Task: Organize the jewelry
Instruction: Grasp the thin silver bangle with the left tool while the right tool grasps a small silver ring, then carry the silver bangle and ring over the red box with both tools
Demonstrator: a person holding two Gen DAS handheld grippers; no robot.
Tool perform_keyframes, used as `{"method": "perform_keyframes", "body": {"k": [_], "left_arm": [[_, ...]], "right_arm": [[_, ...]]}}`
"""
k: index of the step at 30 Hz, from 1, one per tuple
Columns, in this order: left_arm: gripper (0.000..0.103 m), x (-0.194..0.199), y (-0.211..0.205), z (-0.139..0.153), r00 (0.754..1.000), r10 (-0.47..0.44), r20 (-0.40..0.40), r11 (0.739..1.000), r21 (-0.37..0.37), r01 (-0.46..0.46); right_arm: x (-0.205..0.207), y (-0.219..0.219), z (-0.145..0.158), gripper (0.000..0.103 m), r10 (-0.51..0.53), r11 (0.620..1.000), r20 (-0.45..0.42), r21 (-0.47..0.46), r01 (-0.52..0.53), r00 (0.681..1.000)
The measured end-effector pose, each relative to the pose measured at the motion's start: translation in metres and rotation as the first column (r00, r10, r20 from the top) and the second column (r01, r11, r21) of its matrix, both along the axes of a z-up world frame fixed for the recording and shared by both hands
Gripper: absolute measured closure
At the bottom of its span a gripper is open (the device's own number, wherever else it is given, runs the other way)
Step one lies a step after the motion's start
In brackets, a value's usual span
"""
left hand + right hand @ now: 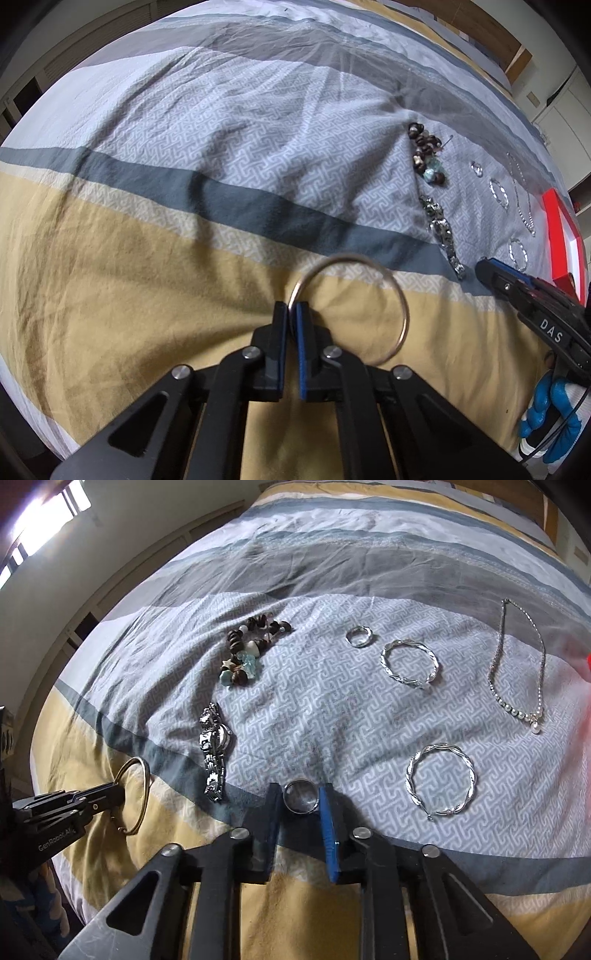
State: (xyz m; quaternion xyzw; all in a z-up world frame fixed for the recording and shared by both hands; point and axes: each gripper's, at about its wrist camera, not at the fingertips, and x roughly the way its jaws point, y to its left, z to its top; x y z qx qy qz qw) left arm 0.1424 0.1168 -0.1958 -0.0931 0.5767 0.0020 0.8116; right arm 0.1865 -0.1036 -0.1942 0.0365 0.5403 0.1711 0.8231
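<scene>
A: What is on the far left?

B: The left gripper (117, 789). Its two fingers are squeezed together on the rim of a big thin bangle (369, 295). The bangle lies on the yellow part of the bedspread (110, 277). That side of the bed is wide and bare, so there is lots of room there.

A: And next to it?

B: A silver watch (213, 751) lies across the dark stripe. Behind it sits a brown bead bracelet (247, 646).

A: What about the middle?

B: The right gripper (301, 799) is there, right at the edge of the dark stripe. A wide silver ring (301, 796) sits between its fingers. The fingers are close on both sides of it, but I cannot tell if they press on it.

A: And to the right?

B: A small silver ring (359, 636) is at the back. Near it is a twisted silver hoop (410, 662). A second twisted hoop (440, 783) lies nearer, just beside the right gripper. Then comes a long pearl necklace (524, 664). These lie apart with cloth between them.

A: What is at the far right edge?

B: A red box (561, 236), close to the necklace.
</scene>
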Motion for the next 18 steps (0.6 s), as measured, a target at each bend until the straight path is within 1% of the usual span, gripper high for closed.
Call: {"method": "perform_keyframes", "body": {"k": [5,11,18], "left_arm": [[0.100,-0.004,-0.001,0.018,1.000,-0.011,0.022,1.000,0.008,0.011],[0.100,-0.012,-0.007,0.045,0.997,-0.048,0.056,0.998,0.053,0.045],[0.101,-0.022,-0.031,0.072,0.991,-0.101,0.086,0.991,0.092,0.093]], "right_arm": [[-0.003,-0.003,0.012,0.083,-0.002,1.000,0.002,0.022,0.002,1.000],[-0.020,-0.014,0.039,0.083,-0.013,0.998,0.032,0.057,0.012,0.999],[-0.045,-0.047,0.054,0.083,-0.047,0.996,0.050,0.081,0.043,0.998]]}}
